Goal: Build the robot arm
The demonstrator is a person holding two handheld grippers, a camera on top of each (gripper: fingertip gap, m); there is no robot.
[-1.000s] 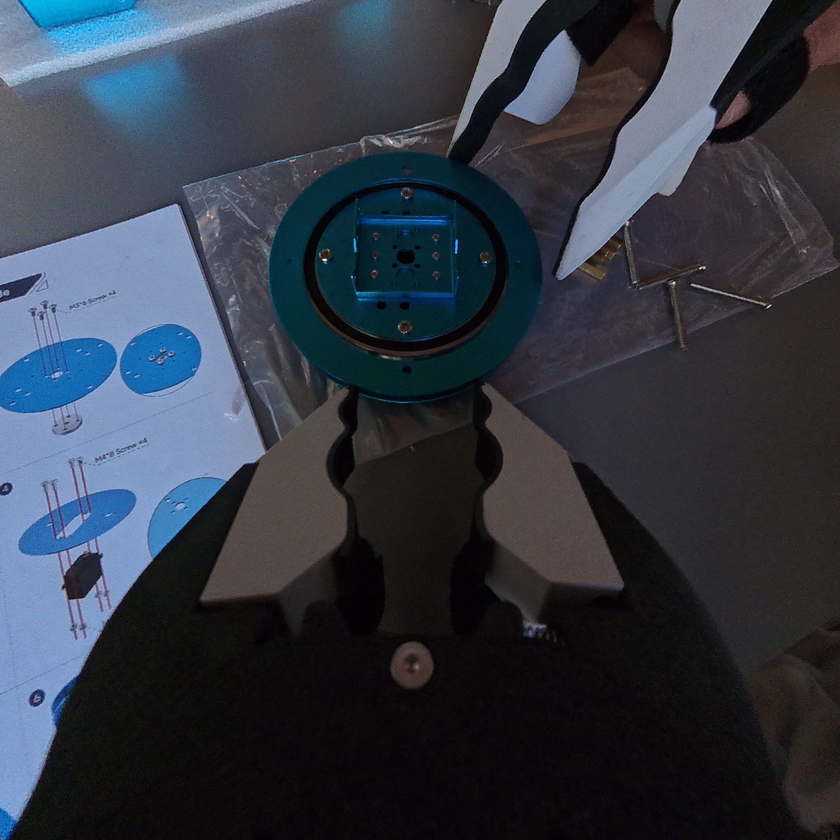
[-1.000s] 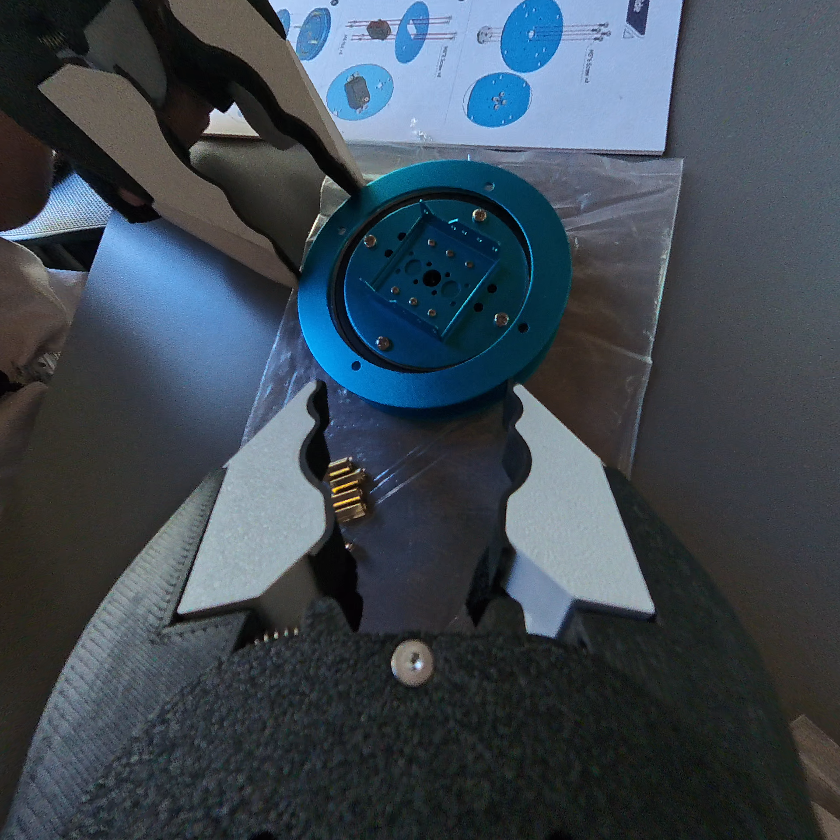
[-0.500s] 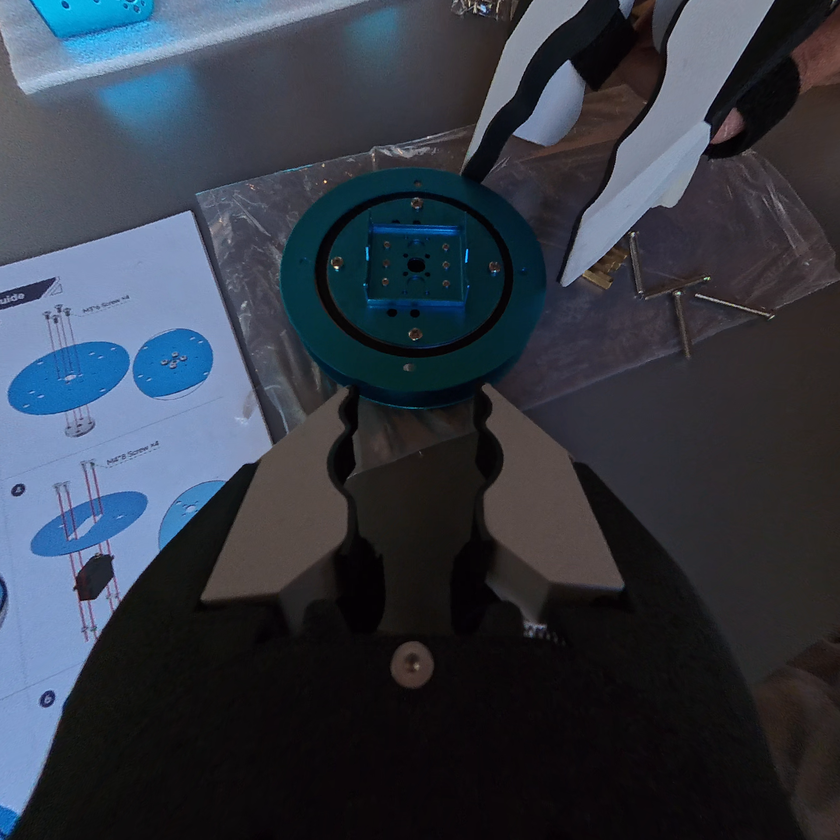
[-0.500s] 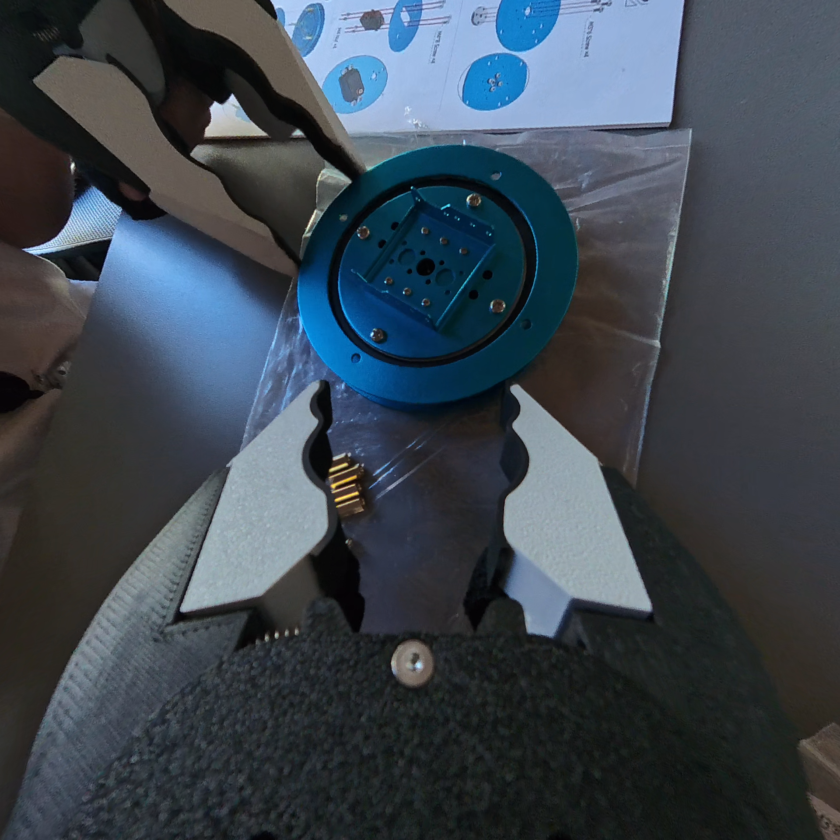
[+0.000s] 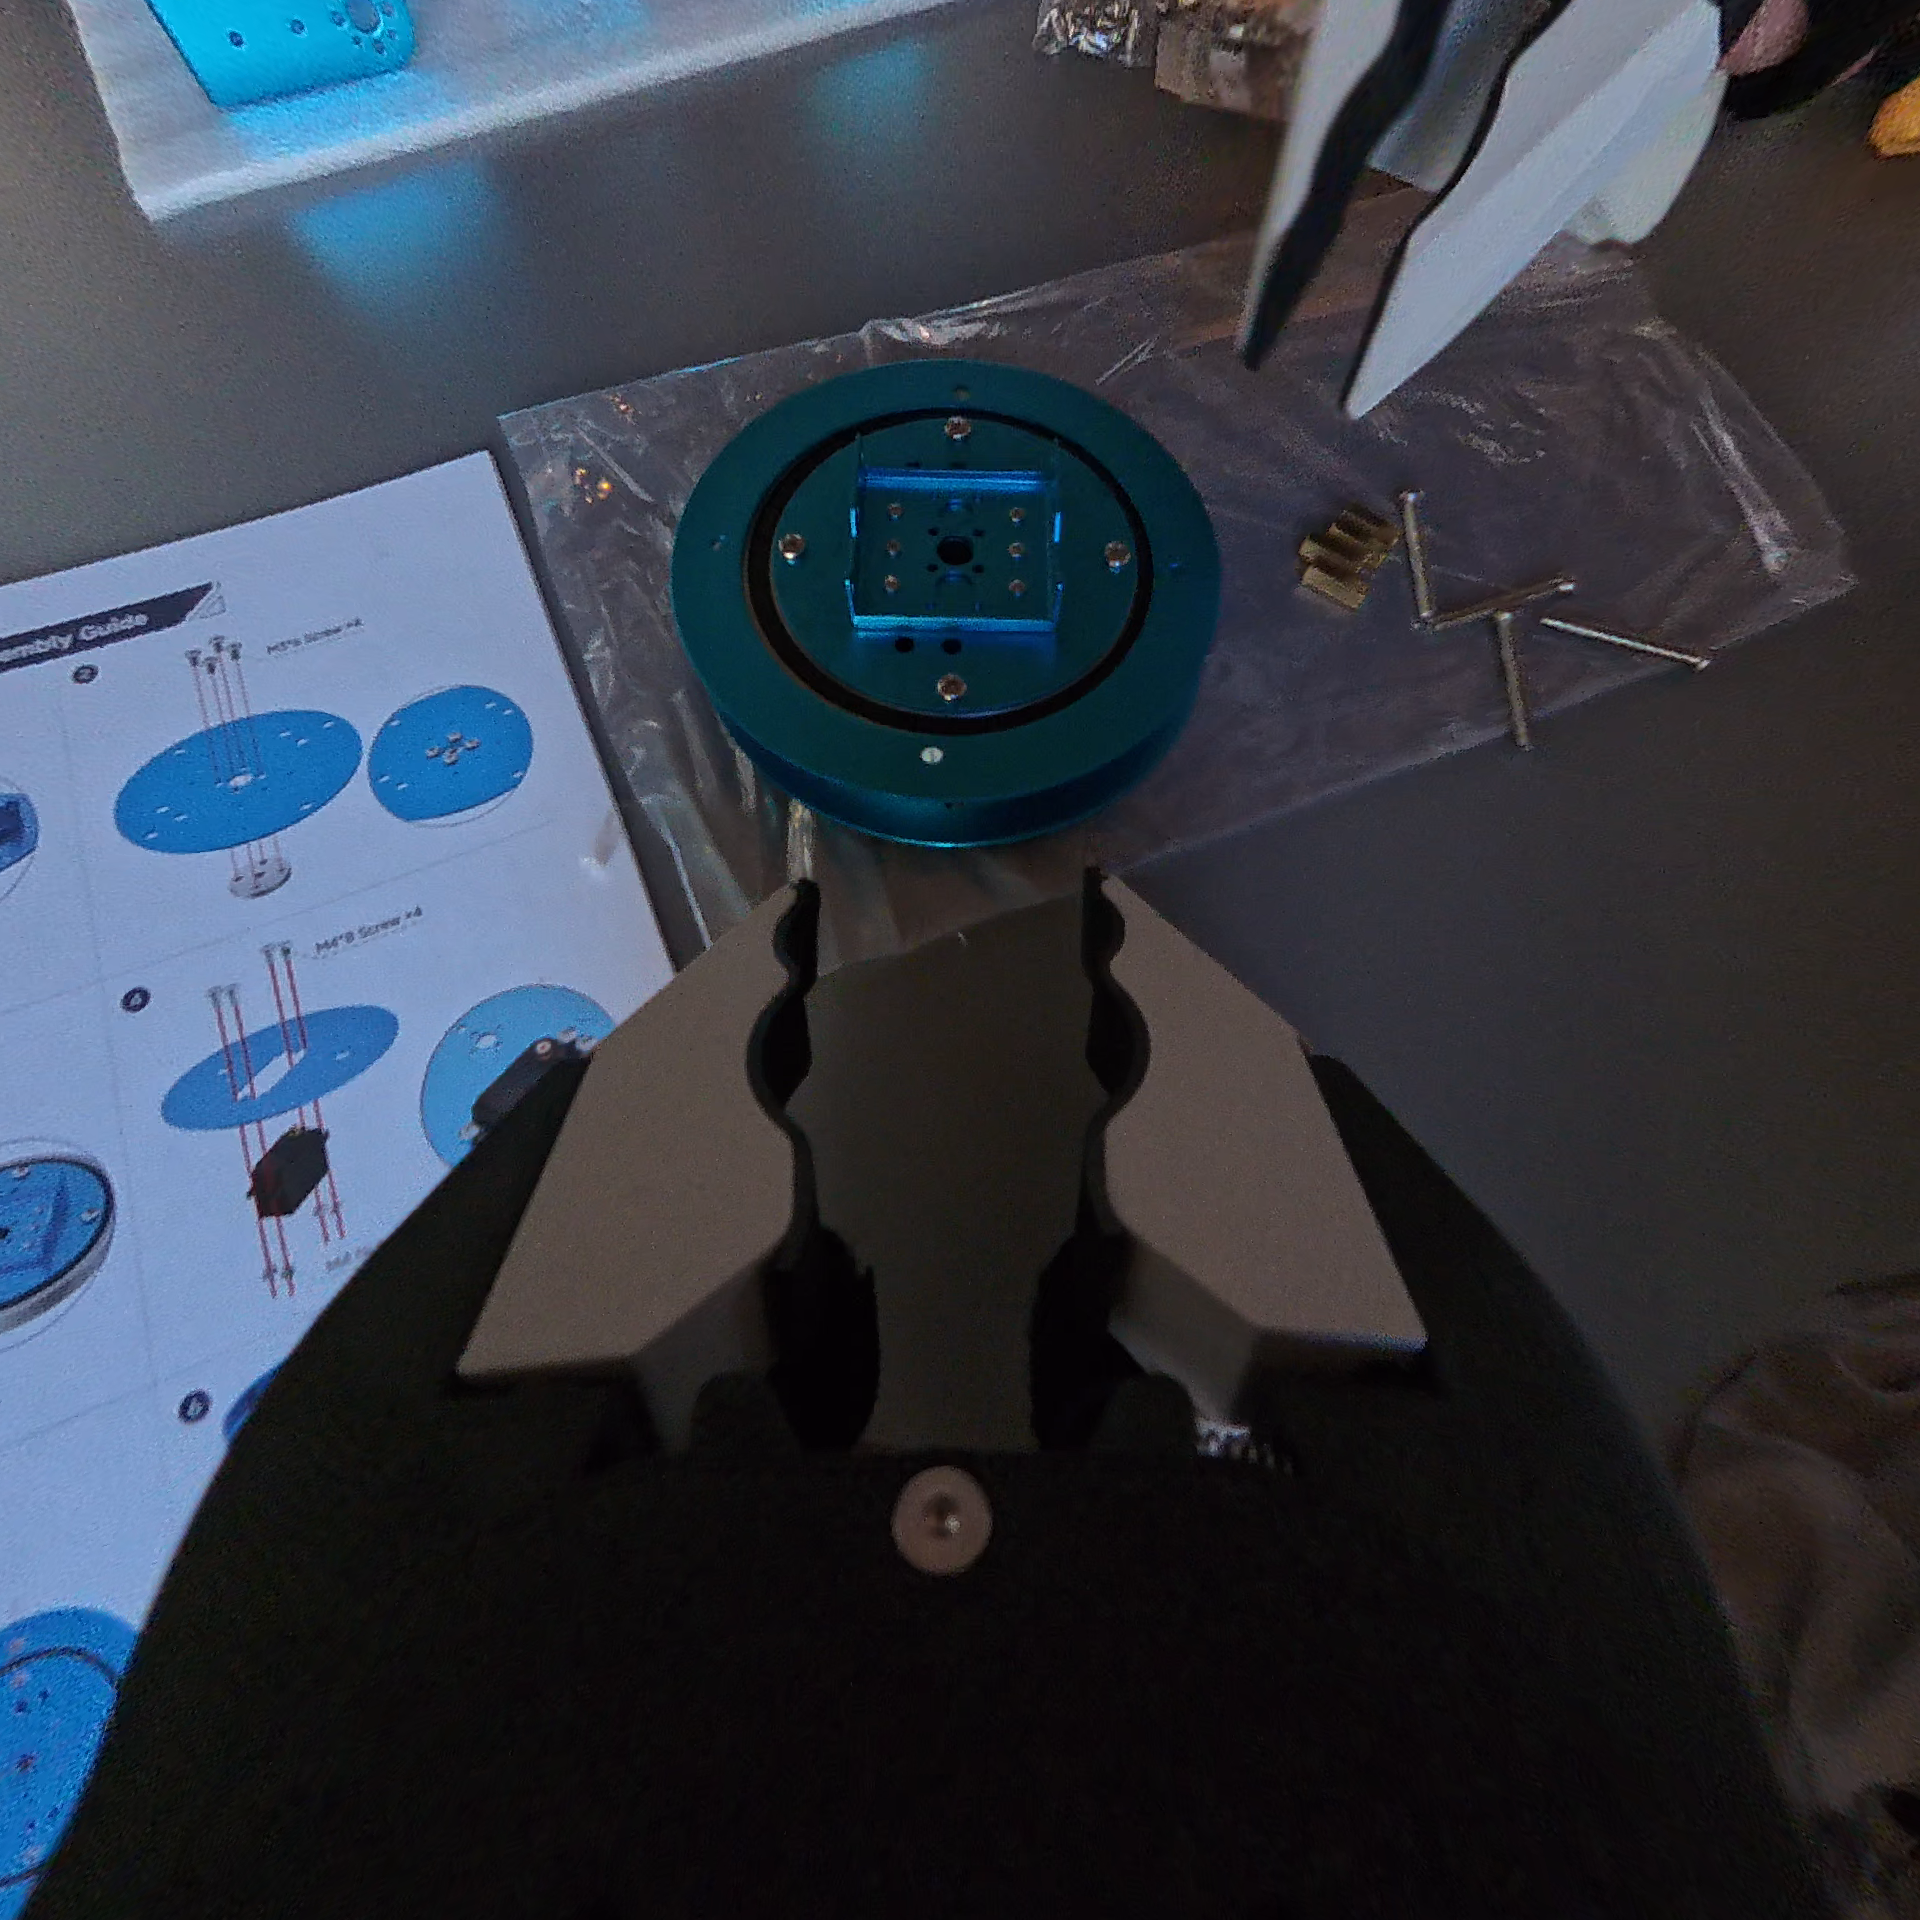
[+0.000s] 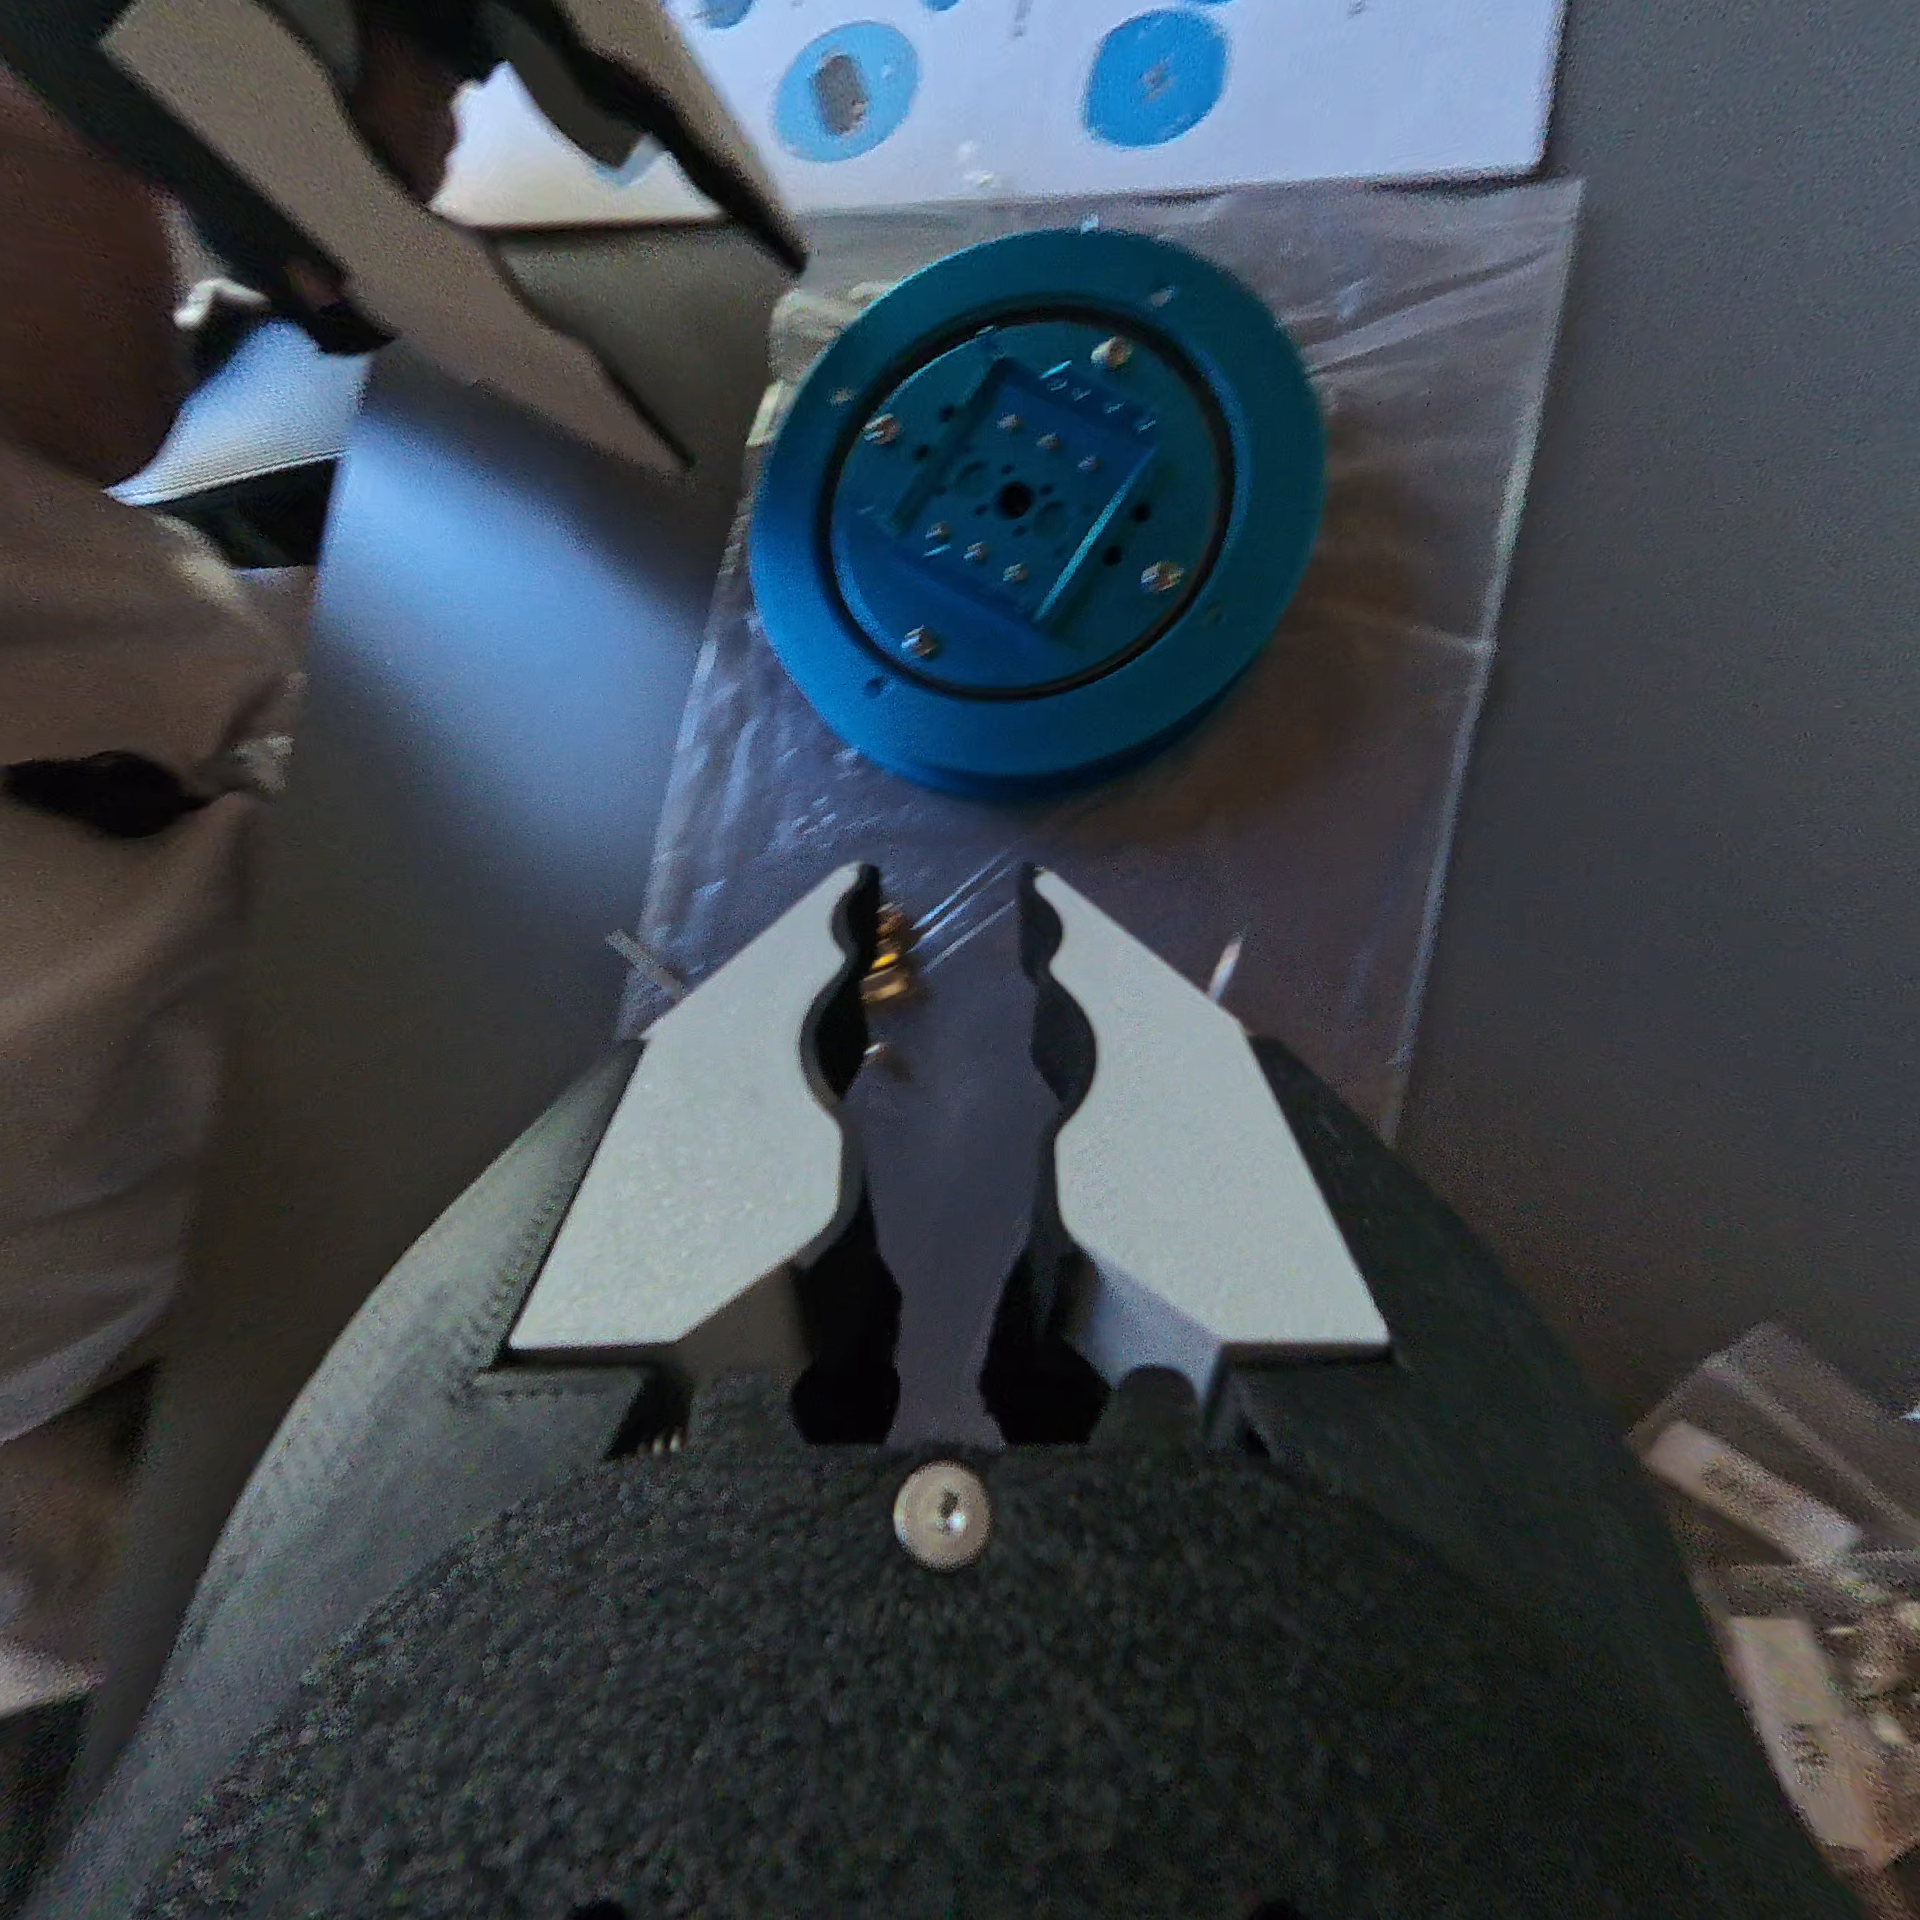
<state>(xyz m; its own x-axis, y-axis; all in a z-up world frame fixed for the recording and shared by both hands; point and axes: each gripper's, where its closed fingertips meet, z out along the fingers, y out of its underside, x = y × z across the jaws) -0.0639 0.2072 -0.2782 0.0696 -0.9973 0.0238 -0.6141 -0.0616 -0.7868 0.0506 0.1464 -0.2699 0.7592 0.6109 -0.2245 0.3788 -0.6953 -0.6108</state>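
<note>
A blue round disc assembly (image 5: 1039, 727) with a square bracket in its middle lies on a clear plastic bag (image 5: 1558, 416); it also shows in the right wrist view (image 6: 1273, 468). My left gripper (image 5: 948, 888) is open and empty, just short of the disc's near edge. My right gripper (image 6: 945, 878) is open with a narrow gap and holds nothing. Brass standoffs (image 6: 888, 956) lie against its left finger. Each gripper shows in the other view, the right one (image 5: 1309, 379) raised beyond the disc and the left one (image 6: 740, 362) at the disc's far left.
Brass standoffs (image 5: 1345, 556) and several long screws (image 5: 1507, 623) lie on the bag right of the disc. A printed instruction sheet (image 5: 260, 831) lies to the left. White foam with a blue part (image 5: 281, 42) is at the back. Small bags (image 6: 1787, 1558) lie at the right. Across from one pair of fingers to the other is roughly 15 centimetres.
Both grippers have drawn back from the disc's rim. The right gripper has lifted away and narrowed its jaws. The disc stays on the plastic bag.
</note>
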